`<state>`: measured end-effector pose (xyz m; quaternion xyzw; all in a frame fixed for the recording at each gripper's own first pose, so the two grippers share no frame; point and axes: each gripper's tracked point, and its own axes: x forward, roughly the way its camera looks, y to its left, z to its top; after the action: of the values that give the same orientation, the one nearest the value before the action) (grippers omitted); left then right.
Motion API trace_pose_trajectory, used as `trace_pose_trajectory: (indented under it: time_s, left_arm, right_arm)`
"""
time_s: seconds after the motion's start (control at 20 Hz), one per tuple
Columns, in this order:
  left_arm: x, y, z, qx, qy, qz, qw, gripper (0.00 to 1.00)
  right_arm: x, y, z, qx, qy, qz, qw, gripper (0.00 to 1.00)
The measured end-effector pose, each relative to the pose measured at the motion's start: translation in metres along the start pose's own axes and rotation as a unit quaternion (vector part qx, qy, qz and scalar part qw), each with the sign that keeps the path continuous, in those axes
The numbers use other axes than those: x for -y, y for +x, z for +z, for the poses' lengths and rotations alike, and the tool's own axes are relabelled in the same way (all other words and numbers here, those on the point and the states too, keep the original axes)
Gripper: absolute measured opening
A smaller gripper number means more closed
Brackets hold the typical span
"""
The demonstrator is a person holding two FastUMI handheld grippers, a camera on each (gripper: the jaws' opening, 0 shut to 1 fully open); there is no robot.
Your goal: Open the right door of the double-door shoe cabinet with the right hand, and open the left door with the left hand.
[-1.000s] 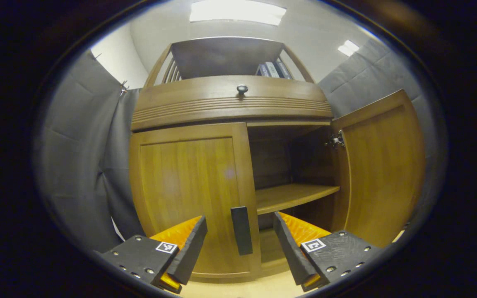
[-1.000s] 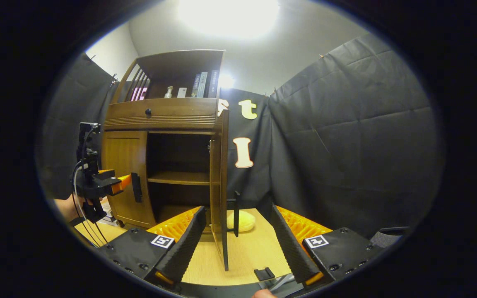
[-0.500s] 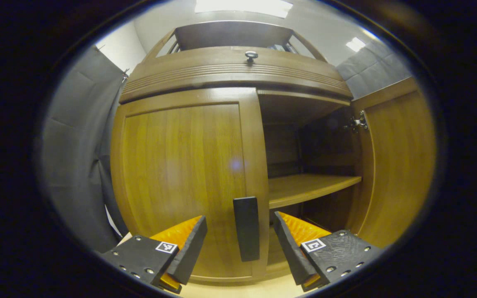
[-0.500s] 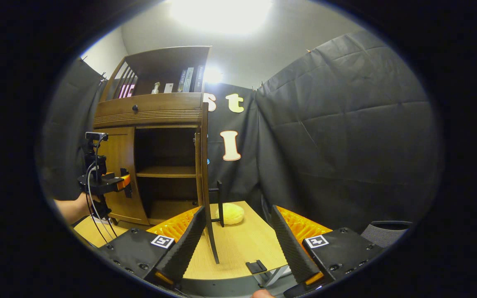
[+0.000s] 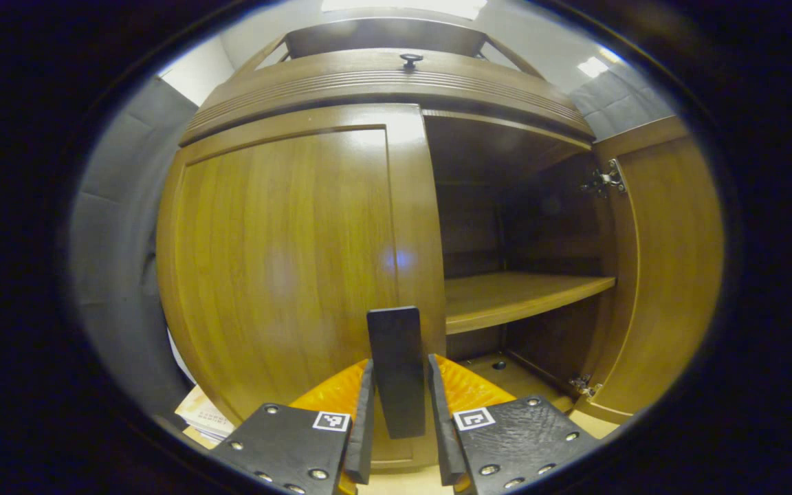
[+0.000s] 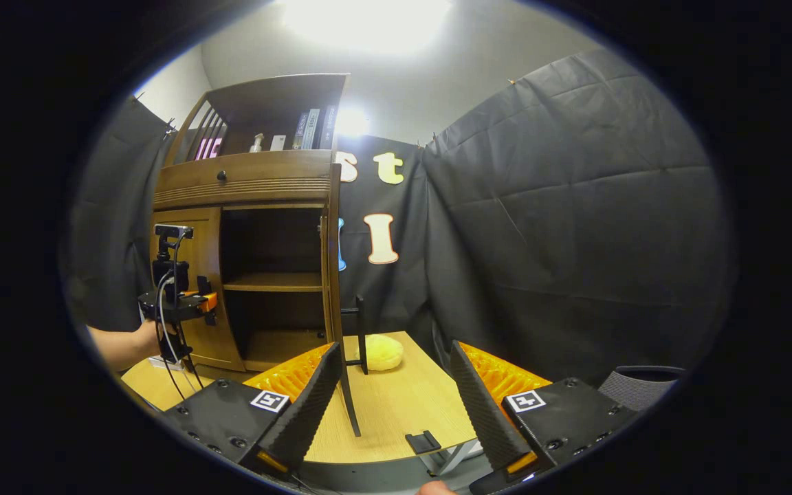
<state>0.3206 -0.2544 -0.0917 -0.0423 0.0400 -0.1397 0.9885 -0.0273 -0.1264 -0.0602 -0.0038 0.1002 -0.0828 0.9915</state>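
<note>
Two grippers are ours. We hold the left gripper (image 5: 399,440) level, facing the shoe cabinet (image 6: 251,185), its fingers (image 5: 366,426) closed onto the dark handle (image 5: 396,368) of the shut left door (image 5: 286,268). Our right gripper (image 6: 392,405) hangs wide apart and empty over the table's near edge (image 6: 396,419), beside the swung-out right door (image 6: 334,275).

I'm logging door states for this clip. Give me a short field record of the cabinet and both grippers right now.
left door: closed
left door handle: between the left gripper's fingers
left gripper: closed on the handle
right door: swung wide open
right gripper: open, holding nothing, back from the cabinet
inner shelf: bare
</note>
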Motion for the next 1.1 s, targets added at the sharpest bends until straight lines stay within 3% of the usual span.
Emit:
trace_pose_trajectory:
  time_s: [0.25, 0.6, 0.95, 1.0, 1.1]
  left_arm:
    - [-0.002, -0.011, -0.006, -0.017, -0.01, 0.004, 1.0, 0.22]
    - [-0.006, -0.051, -0.006, -0.018, -0.014, 0.009, 1.0, 0.17]
    - [-0.018, -0.098, -0.006, -0.026, -0.018, 0.018, 0.999, 0.17]
    - [-0.021, -0.103, -0.005, -0.026, -0.02, 0.018, 0.999, 0.22]
    - [-0.025, -0.116, -0.005, -0.027, -0.022, 0.017, 0.999, 0.22]
  right_arm:
    - [-0.001, 0.003, -0.002, 0.002, 0.001, 0.011, 1.0, 0.99]
    - [-0.011, 0.01, -0.001, 0.007, 0.008, 0.037, 0.999, 0.99]
    - [-0.037, 0.02, 0.0, 0.01, 0.008, 0.076, 0.997, 0.99]
    - [-0.041, 0.021, 0.0, 0.011, 0.009, 0.082, 0.997, 0.99]
    - [-0.05, 0.025, 0.0, 0.012, 0.008, 0.092, 0.996, 0.99]
